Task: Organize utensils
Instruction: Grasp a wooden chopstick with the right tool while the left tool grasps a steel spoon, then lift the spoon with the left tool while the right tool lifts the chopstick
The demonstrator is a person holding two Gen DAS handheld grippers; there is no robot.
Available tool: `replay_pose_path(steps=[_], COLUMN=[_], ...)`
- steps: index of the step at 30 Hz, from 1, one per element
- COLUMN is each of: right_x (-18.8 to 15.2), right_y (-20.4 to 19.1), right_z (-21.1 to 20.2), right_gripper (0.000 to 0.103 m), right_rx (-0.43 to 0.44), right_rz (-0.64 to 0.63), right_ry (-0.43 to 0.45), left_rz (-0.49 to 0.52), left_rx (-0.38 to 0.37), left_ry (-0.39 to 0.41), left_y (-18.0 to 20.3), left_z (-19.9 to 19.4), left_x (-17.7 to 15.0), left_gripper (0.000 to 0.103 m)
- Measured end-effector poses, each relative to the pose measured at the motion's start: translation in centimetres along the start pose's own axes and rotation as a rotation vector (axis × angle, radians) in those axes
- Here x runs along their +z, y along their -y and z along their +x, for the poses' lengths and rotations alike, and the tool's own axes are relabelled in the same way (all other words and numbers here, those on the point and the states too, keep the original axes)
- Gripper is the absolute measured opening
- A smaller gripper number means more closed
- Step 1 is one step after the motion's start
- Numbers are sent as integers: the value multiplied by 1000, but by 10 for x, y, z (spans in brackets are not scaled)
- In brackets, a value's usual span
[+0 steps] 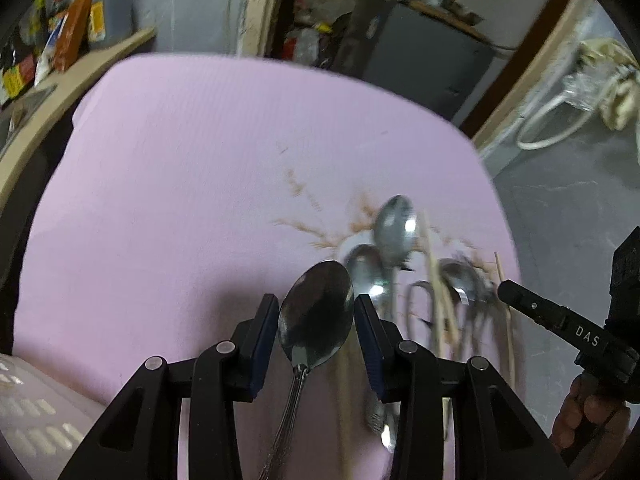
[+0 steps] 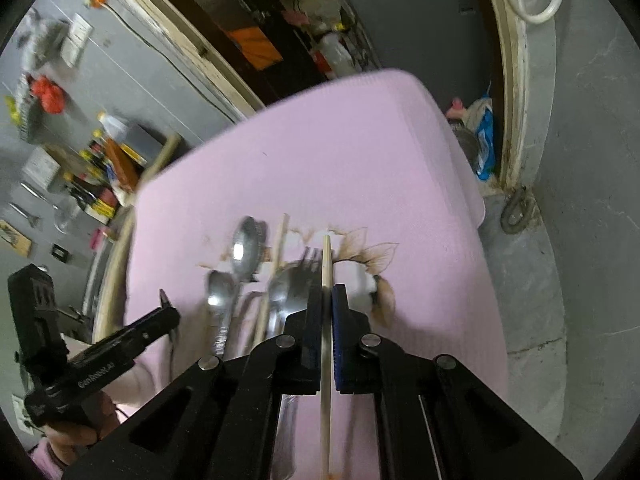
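My left gripper [image 1: 316, 302] is shut on a large steel spoon [image 1: 316, 316], its bowl between the blue pads, held above the pink cloth [image 1: 180, 180]. My right gripper [image 2: 327, 294] is shut on a wooden chopstick [image 2: 326, 264] that runs up between the pads. Below lie two more spoons [image 2: 245, 250], a fork [image 2: 296, 284] and another chopstick [image 2: 276, 256]. In the left wrist view the loose spoons [image 1: 394, 228] and chopsticks [image 1: 438, 292] lie right of my held spoon.
A white slotted basket [image 1: 28, 412] sits at the lower left of the left wrist view. A wooden shelf with packets [image 1: 60, 36] stands behind the table. The table's edges drop to a grey floor [image 2: 580, 200] on the right.
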State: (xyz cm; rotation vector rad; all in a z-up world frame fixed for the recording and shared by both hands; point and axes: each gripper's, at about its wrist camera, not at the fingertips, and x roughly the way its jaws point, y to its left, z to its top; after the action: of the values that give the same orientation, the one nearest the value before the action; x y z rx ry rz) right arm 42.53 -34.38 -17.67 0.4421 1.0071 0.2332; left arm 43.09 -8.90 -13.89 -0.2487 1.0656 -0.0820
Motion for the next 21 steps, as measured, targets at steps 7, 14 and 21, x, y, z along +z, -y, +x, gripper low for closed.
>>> replay_pose_path(steps=[7,14,21], right_x=[-29,-56,-60], right_y=[-18,-40,-88], right_z=[-50,-80,-111], right_gripper=[4,4,4], right_rx=[70,104,159], right_rz=[-1,6,-31], right_ry=[141,224,354], left_rz=[92,164,167], left_rx=[-51,-88,-135], left_ry=[146,275,336], left_y=[20,23,8], left_z=[-50,-96,-140], left_x=[-16,-35,-34], left_gripper=[37,36,6])
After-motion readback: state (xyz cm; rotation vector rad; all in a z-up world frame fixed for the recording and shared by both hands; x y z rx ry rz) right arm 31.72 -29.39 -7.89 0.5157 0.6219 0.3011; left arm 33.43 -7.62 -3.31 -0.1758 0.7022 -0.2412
